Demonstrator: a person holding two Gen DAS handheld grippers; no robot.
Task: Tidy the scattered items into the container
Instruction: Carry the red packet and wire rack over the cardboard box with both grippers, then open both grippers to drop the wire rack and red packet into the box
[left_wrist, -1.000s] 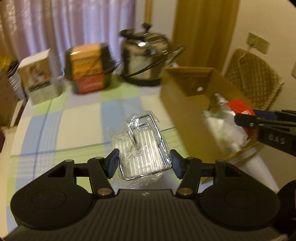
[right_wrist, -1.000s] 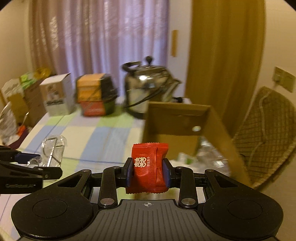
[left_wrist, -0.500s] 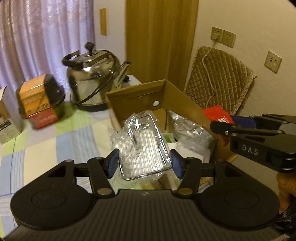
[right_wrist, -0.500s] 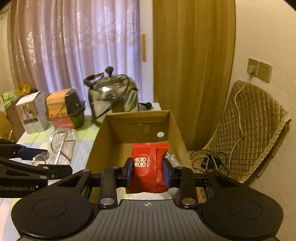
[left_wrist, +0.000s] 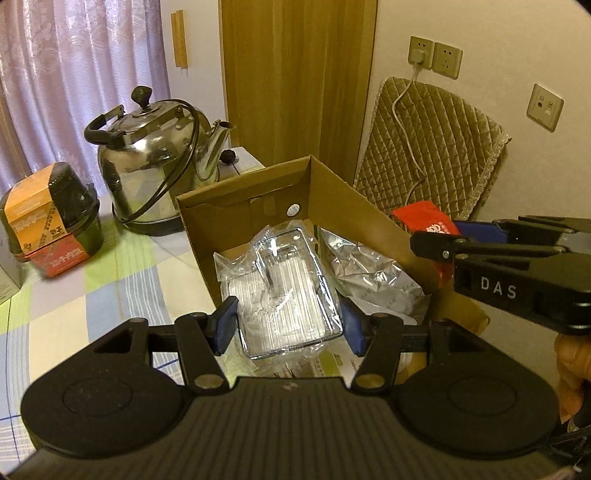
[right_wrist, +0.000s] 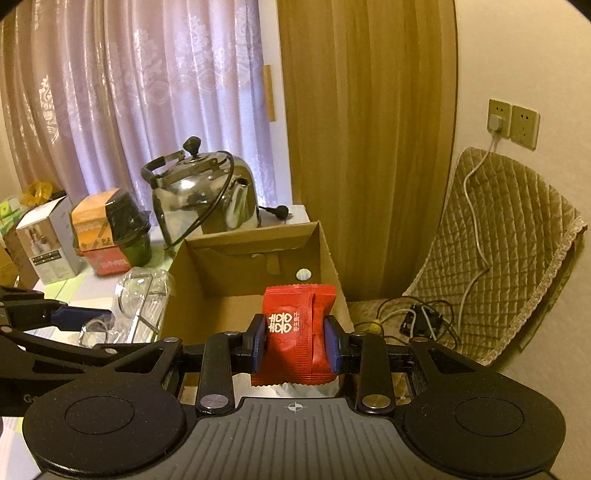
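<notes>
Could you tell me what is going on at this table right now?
A person is tidying items into a cardboard box with two handheld grippers. The left gripper holds a plastic-wrapped clear tray over the box, jaws on its sides. The right gripper clamps a red packet above the box. A silver foil bag already lies inside. Neither item is released yet.

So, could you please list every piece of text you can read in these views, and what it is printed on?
"DAS": side of the right hand-held gripper.
"Ge", cut off: left hand-held gripper body.
White characters on the red packet: too small to read.
Print on the orange box and white carton: blurred.
</notes>
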